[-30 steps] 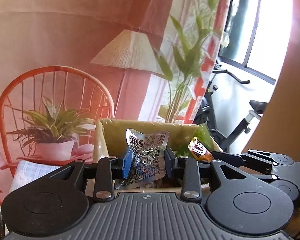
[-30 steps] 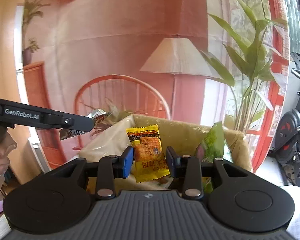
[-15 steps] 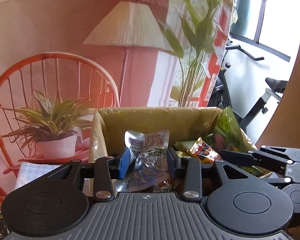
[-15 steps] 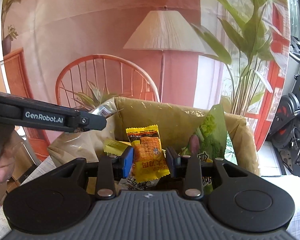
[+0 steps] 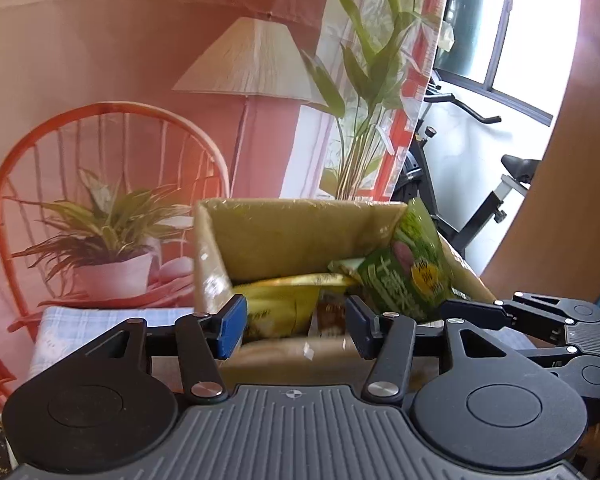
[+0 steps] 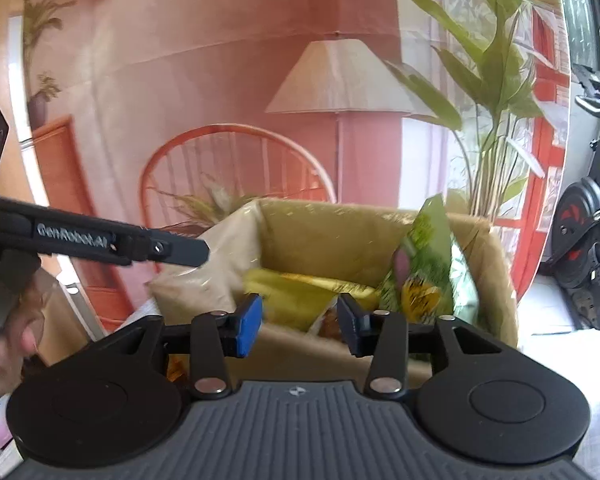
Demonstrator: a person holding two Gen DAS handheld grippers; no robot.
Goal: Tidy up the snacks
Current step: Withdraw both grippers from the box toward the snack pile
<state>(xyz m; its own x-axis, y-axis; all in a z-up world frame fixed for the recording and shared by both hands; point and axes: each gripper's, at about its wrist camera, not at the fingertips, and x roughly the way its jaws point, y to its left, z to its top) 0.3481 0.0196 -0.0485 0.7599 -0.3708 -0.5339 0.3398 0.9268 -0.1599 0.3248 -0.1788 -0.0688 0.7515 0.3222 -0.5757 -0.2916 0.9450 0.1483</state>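
Your left gripper [image 5: 294, 326] and your right gripper [image 6: 298, 324] both hang over the near rim of the cardboard box [image 5: 300, 232], and the jaws of each have just been opening: they now stand apart with nothing pinched between the pads. The snacks sit inside the box, a yellow packet [image 5: 284, 304] lying low toward the left and a green bag [image 5: 408, 272] propped upright against the right wall.

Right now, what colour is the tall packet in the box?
Green packet; clearest in left wrist view.
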